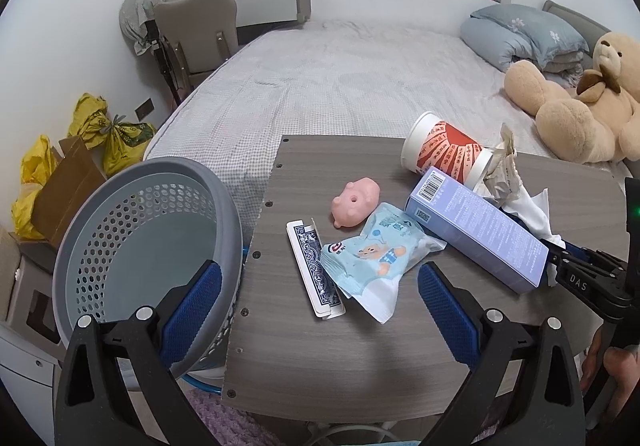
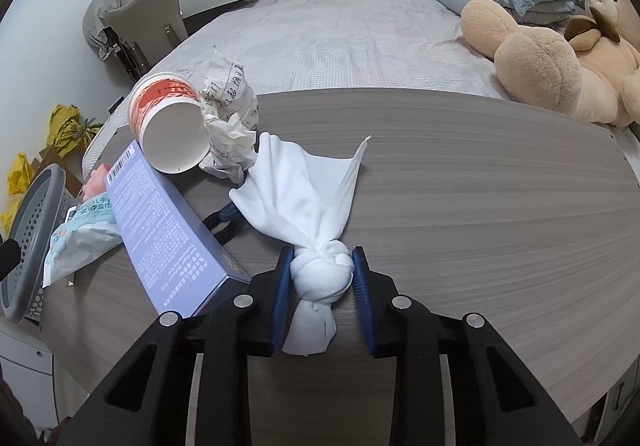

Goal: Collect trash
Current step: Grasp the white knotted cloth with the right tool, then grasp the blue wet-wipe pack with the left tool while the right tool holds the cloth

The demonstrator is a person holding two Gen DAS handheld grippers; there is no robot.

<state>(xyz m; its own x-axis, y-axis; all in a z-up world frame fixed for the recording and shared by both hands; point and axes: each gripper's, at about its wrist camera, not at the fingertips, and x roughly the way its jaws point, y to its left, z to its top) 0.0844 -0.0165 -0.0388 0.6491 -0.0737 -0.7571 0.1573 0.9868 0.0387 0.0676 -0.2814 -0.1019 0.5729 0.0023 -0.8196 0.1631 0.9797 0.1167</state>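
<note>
On the grey wood table (image 2: 480,206) lies a white tissue (image 2: 320,274) tied in a knot. My right gripper (image 2: 322,252) is shut on that knot, with the loose ends fanning out ahead. Beside it lie a crumpled paper (image 2: 228,114), a tipped red-and-white paper cup (image 1: 444,152) and a purple box (image 1: 476,230). My left gripper (image 1: 320,268) hangs open over the table's left part, holding nothing. Under it are a light blue wipes packet (image 1: 372,258) and a deck of cards (image 1: 314,270). A pink pig toy (image 1: 356,204) lies behind them.
A grey perforated basket (image 1: 132,230) stands just off the table's left edge, below my left fingers. Behind the table is a bed (image 1: 340,78) with a teddy bear (image 1: 580,114) and pillows. A chair (image 1: 196,34) and yellow bags (image 1: 120,134) stand at the left wall.
</note>
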